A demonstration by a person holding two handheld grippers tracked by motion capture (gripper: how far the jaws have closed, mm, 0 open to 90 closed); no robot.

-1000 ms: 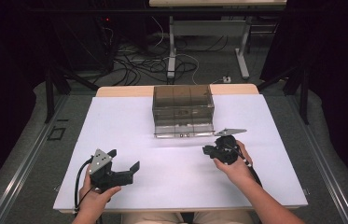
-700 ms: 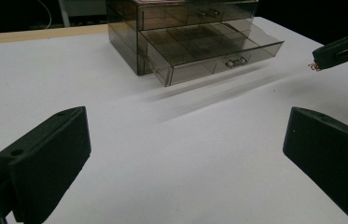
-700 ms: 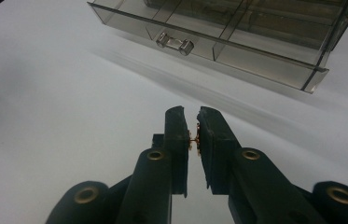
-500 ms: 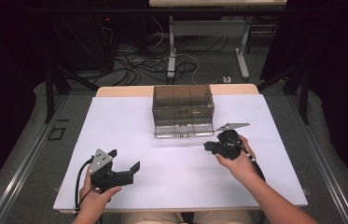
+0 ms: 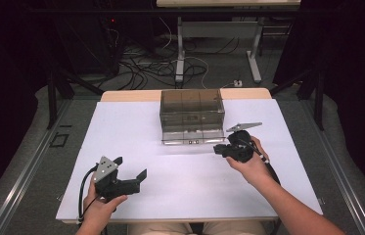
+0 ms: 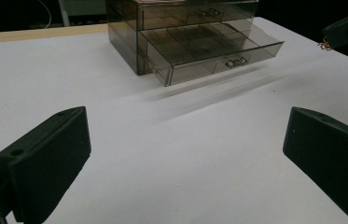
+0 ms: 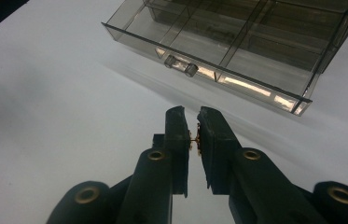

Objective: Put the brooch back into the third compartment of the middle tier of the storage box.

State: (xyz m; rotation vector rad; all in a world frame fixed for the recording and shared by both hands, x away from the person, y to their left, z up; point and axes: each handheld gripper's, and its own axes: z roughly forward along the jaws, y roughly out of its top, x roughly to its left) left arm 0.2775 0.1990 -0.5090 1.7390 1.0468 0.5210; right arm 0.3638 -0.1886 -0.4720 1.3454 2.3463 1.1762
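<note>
Smoked-plastic drawer box (image 5: 192,115) sat at 12 o'clock on the white table (image 5: 136,132), its lower drawer (image 6: 209,51) pulled out toward the person. Right gripper (image 5: 219,149), at 3 o'clock just beside the drawer front, had jaws nearly together, pinching a small gold-coloured item (image 7: 194,138). Left gripper (image 5: 132,171) rested at 7 o'clock, jaws wide apart, holding nothing.

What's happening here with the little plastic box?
A person at a white table holds a two-jaw gripper in each hand. A smoky clear drawer box stands at the far side with its lower drawer pulled open. The right gripper is shut on a tiny gold-coloured item, too small to identify, and hovers just in front of the open drawer. The left gripper sits open and empty nearer the person.
</note>
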